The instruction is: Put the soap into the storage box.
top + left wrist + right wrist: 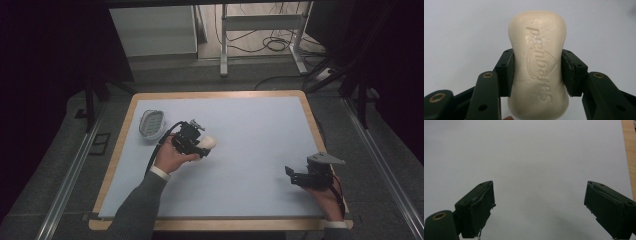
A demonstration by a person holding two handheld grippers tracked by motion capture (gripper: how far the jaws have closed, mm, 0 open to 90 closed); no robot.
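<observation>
A cream bar of soap (538, 65) with embossed lettering sits between the two black jaws of my left gripper (537, 71), which is shut on its narrow waist. From above, the soap (208, 143) pokes out to the right of the left gripper (202, 145), left of the table's middle. A pale soap dish (152, 123) lies at the far left of the mat, just behind and left of that hand. My right gripper (291, 175) rests near the front right corner; in the right gripper view its jaws (539, 207) stand wide apart over bare mat.
A light blue mat (250, 135) covers the wooden-edged table (310, 117). The wood edge (629, 150) shows at the right of the right gripper view. Beyond the table are a white desk frame (260, 30) and floor cables (275, 45).
</observation>
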